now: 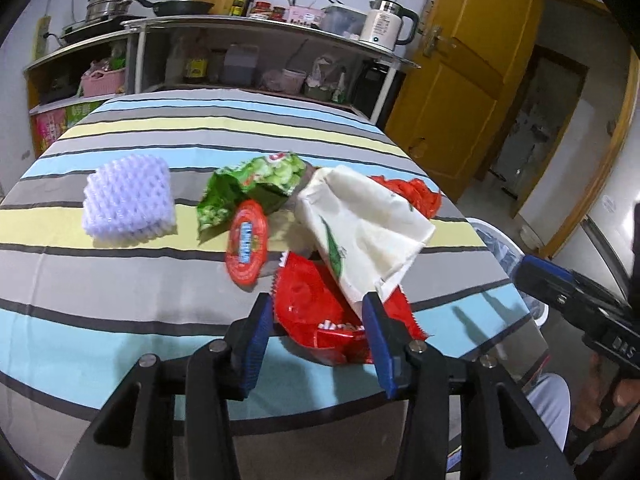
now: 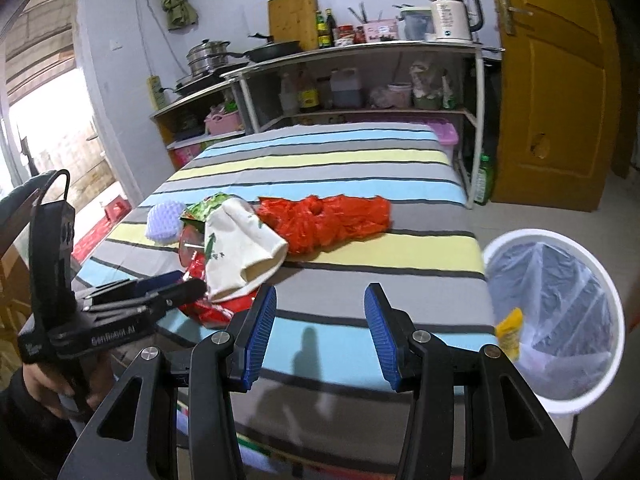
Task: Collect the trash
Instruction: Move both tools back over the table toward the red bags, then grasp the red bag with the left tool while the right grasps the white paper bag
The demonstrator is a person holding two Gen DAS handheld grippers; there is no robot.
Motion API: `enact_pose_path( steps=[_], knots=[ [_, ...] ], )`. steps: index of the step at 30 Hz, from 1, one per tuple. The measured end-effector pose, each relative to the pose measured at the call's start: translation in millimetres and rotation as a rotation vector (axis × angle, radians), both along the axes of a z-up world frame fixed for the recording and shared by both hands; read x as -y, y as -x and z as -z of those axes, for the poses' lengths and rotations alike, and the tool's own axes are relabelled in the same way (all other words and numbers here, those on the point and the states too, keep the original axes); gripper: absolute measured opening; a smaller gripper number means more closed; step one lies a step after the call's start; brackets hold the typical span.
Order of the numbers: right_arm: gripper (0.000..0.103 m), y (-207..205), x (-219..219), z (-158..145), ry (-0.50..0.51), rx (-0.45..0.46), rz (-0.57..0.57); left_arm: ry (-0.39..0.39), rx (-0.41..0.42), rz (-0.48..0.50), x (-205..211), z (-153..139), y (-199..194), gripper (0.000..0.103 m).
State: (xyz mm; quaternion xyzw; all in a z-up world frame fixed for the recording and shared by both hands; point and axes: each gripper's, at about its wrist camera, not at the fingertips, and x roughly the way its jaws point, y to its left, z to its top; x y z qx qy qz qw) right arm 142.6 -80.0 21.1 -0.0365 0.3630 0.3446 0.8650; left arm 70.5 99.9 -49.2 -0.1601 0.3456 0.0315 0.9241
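risk: left tool (image 1: pixel 316 316) straddles red snack wrapper (image 1: pixel 320 308) with white paper bag (image 1: pixel 360 224) draped over it, so closing may snag bag corner too, or slick foil may slip free (pile overlaps heavily). left tool spread partway, pads either side of wrapper, not pressing. right tool (image 2: pixel 320 322) spread partway, empty, over bare striped counter (image 2: pixel 360 168). red plastic bag (image 2: pixel 328 220) at 12 o'clock of right tool, lined bin (image 2: pixel 556 300) at 3 o'clock, yellow scrap on its rim
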Motion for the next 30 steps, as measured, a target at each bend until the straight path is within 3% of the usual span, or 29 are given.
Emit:
enact_pose_path(
  steps=[10, 17, 20, 30],
  knots=[
    [0.047, -28.8, -35.9, 20.4, -0.028, -0.100, -0.076, -0.012, 0.009, 0.021, -4.3, -2.6, 4.5, 0.003],
    [0.047, -38.9, -50.8, 23.5, -0.078, -0.154, -0.119, -0.042, 0.028, -0.007, -20.3, -8.3, 11.6, 0.001],
    [0.047, -41.0, -55.6, 27.8, -0.087, -0.186, -0.126, -0.005, 0.020, -0.026, -32.9, -7.8, 13.0, 0.001],
    [0.047, -57.7, -52.5, 35.5, -0.091, -0.230, -0.059, 0.008, 0.023, -0.024, -35.6, -7.0, 21.7, 0.001]
  ],
)
